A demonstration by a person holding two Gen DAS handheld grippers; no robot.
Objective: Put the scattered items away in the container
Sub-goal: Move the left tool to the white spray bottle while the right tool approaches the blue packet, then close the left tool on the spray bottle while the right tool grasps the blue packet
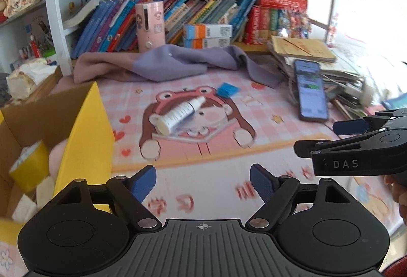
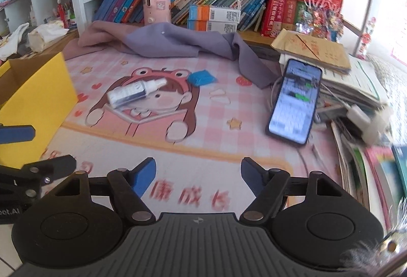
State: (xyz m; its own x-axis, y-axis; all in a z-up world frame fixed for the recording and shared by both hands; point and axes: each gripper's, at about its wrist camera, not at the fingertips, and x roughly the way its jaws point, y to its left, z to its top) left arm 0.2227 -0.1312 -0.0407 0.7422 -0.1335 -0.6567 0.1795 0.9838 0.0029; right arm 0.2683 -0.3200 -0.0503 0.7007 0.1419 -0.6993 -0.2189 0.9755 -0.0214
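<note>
A white spray bottle [image 1: 178, 114] lies on its side on the pink cartoon desk mat [image 1: 203, 157]; it also shows in the right wrist view [image 2: 134, 93]. A small blue packet [image 1: 227, 89] lies just beyond it, also in the right wrist view [image 2: 202, 78]. A yellow cardboard box [image 1: 84, 139] stands open at the left, holding a yellow tape roll [image 1: 30, 167] and pale items; its wall shows in the right wrist view [image 2: 35, 104]. My left gripper [image 1: 203, 182] is open and empty, near the mat's front. My right gripper [image 2: 198, 175] is open and empty; it appears at the right of the left wrist view [image 1: 330, 137].
A lit phone [image 2: 295, 98] leans on a stack of papers and envelopes [image 2: 330, 58] at the right. A purple cloth [image 1: 165, 63] lies at the back before a shelf of books. A pink cylindrical case [image 1: 150, 25] and orange-blue boxes [image 1: 207, 35] stand there.
</note>
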